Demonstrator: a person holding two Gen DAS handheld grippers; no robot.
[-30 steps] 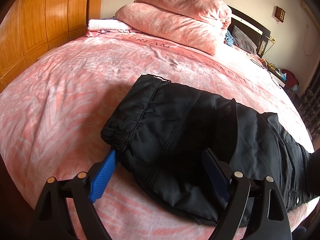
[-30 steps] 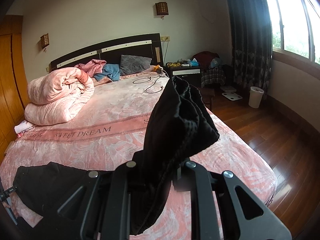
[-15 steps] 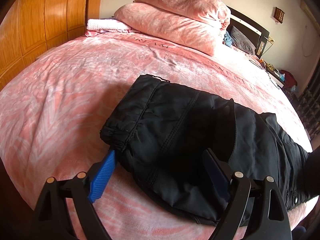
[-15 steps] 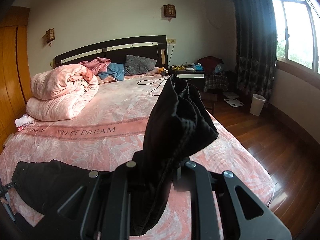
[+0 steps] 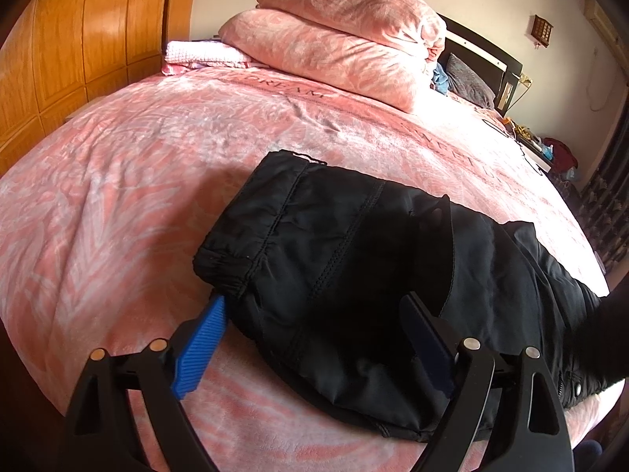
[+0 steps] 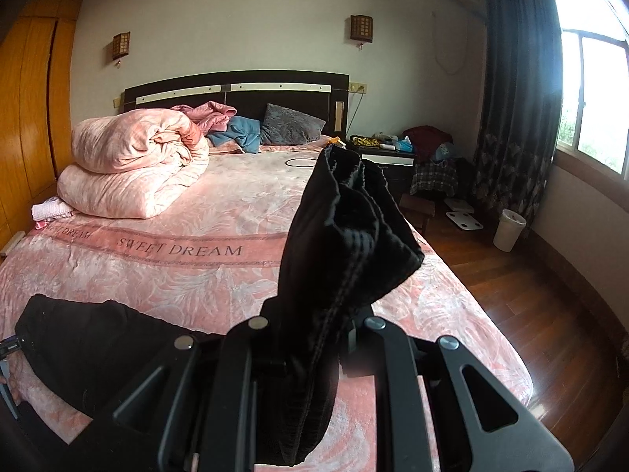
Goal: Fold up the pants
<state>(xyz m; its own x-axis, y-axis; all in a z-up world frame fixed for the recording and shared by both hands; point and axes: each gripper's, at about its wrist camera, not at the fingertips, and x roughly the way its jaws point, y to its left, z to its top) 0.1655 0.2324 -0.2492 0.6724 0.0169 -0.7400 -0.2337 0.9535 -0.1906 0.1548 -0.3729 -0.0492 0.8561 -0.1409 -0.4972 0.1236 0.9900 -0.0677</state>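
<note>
— Pants lie near the bed's front edge, waist end flat. Which step is it?

— The fold, I think. Right gripper is clamped on the cuff end, lifted above the bed. Left gripper is wide apart around the waist corner, pressing nothing.

— Next?

— Probably carry the cuffs over to the waist. Far off, a white bin stands by the curtain; its contents I cannot see.
</note>
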